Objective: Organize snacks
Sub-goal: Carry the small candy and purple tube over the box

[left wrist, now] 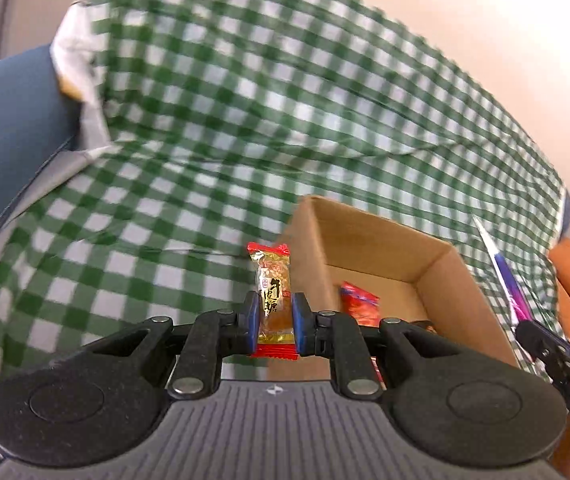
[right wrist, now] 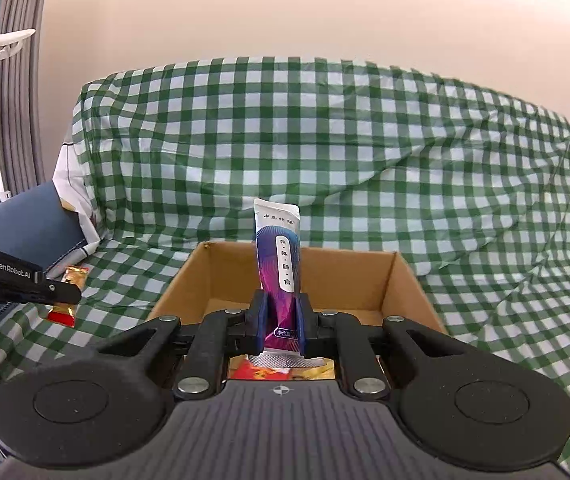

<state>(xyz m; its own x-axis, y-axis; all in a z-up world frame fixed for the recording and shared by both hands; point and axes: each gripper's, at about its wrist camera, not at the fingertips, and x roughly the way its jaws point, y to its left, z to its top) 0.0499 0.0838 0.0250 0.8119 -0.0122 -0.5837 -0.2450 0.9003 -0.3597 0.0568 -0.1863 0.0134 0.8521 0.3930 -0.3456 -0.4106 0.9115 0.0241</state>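
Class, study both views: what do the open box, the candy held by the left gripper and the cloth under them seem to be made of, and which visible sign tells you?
Box: plain brown cardboard, matte, with folded walls.
Candy in the left gripper: glossy wrapper, probably plastic film or foil, with shiny gold and red ends.
Cloth: green-and-white checked fabric, soft and wrinkled; the fibre cannot be told.

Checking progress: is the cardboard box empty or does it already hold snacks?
Not empty. A red wrapped snack lies on the floor of the cardboard box; how many more it holds cannot be told.
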